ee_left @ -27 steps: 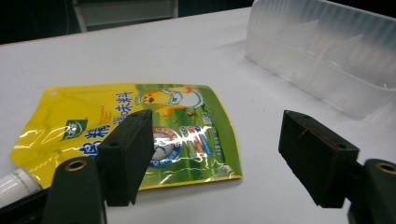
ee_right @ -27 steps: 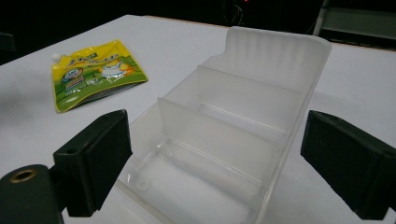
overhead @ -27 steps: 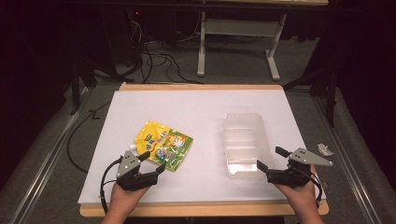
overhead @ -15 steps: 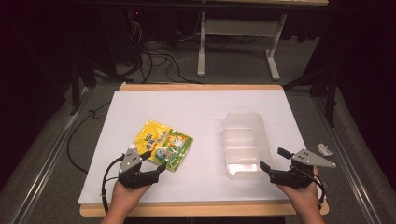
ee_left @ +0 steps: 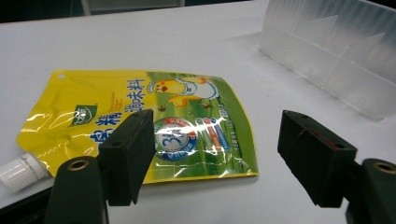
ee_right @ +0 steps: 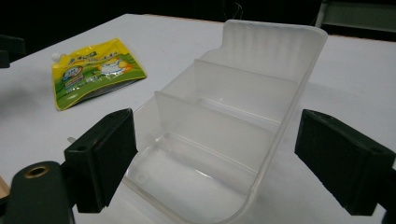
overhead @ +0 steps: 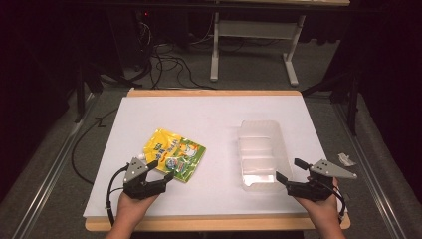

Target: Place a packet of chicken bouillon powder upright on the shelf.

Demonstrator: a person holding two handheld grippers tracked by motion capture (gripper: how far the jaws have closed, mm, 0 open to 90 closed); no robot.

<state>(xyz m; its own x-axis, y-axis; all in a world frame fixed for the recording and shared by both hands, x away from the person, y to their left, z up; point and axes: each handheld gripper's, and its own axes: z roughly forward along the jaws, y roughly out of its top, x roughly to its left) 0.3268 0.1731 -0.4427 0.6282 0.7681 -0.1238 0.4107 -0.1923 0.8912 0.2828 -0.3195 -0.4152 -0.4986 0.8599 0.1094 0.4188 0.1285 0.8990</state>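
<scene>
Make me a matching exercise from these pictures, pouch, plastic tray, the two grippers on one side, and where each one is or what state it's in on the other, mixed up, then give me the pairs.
Things:
1. yellow and green pouch
2. clear tray
3. left gripper
4. right gripper

Places or states:
A. open, aimed at the tray's near end
B. lying flat, white cap at one corner
C. open, at the pouch's near edge
D. empty, split by dividers into compartments

Pairs: 1-B, 2-D, 3-C, 4-A
</scene>
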